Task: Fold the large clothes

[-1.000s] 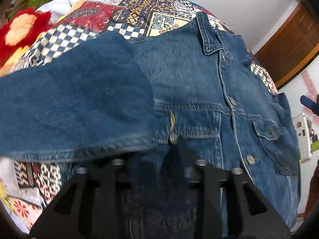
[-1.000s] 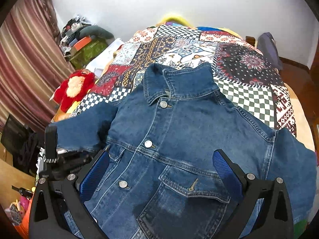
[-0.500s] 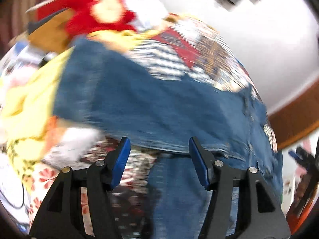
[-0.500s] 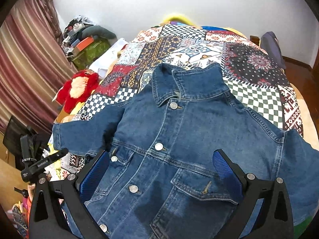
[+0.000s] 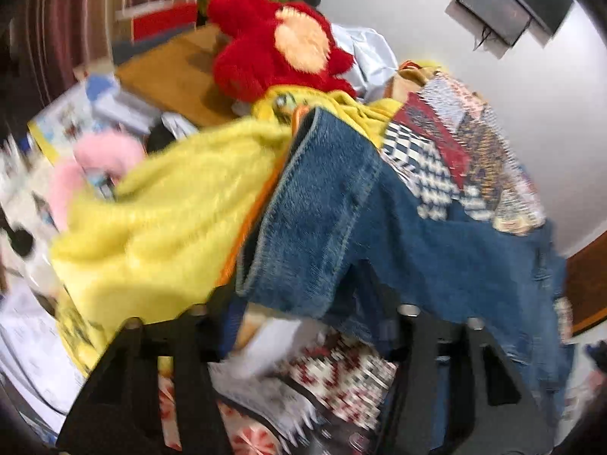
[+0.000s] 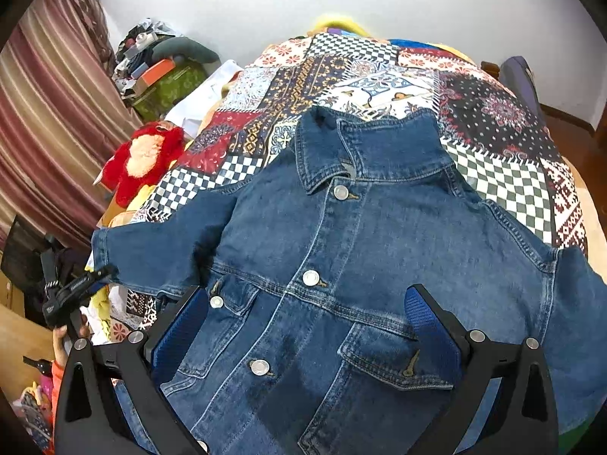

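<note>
A blue denim jacket [image 6: 360,250] lies face up and buttoned on a patchwork quilt [image 6: 379,76], collar toward the far wall. My right gripper [image 6: 303,311] is open and empty above the jacket's lower front. My left gripper [image 5: 303,303] is open at the cuff of the jacket's left sleeve [image 5: 315,220], its jaws either side of the cuff's lower edge. It also shows in the right wrist view [image 6: 81,284] at that cuff. The view is blurred.
A red plush toy [image 5: 280,45] and a yellow blanket [image 5: 170,220] lie at the bed's left edge, and the toy also shows in the right wrist view [image 6: 144,159]. Boxes and bags [image 6: 163,72] are piled by the striped curtain [image 6: 41,113].
My left gripper opened, left the jacket's front and swung out left to the sleeve cuff. The right gripper stayed open and drew back slightly.
</note>
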Action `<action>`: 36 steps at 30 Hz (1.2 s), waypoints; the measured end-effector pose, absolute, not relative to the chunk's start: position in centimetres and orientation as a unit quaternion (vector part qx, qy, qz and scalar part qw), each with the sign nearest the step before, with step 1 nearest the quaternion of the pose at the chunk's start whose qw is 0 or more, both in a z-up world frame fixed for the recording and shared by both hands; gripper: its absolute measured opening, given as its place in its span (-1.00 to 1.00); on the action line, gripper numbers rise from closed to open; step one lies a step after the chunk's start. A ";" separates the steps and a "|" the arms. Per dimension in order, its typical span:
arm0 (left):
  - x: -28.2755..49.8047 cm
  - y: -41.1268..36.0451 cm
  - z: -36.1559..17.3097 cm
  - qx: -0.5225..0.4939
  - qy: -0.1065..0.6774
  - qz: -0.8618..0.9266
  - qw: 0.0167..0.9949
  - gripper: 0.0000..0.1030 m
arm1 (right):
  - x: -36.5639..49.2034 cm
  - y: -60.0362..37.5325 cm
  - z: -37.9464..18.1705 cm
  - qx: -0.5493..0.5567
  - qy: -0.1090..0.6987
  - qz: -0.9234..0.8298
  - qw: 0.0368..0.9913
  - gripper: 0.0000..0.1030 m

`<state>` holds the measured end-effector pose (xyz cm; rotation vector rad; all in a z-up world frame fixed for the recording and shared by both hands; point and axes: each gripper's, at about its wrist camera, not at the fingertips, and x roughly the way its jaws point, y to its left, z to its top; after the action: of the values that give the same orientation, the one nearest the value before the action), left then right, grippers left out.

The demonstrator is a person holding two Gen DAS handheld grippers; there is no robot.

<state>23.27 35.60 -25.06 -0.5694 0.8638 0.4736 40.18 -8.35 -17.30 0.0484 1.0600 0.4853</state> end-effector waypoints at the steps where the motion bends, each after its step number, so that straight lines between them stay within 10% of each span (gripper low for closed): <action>1: 23.9 35.1 -24.8 -0.237 0.417 0.242 0.844 -0.41 | 40.2 -8.4 -17.5 0.021 0.503 0.227 0.834 1.00; 20: 30.2 18.8 -6.5 -0.056 0.248 0.096 0.962 -0.88 | 39.1 -12.6 -15.8 0.026 0.467 0.209 0.859 1.00; 36: 36.2 1.5 -5.2 -0.005 0.278 -0.099 0.956 -0.88 | 37.7 -21.1 -14.8 0.076 0.443 0.173 0.876 1.00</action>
<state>36.18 1.53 -5.20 -0.0103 0.5634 -0.2005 37.72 -21.06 -14.77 0.1578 0.9250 0.3611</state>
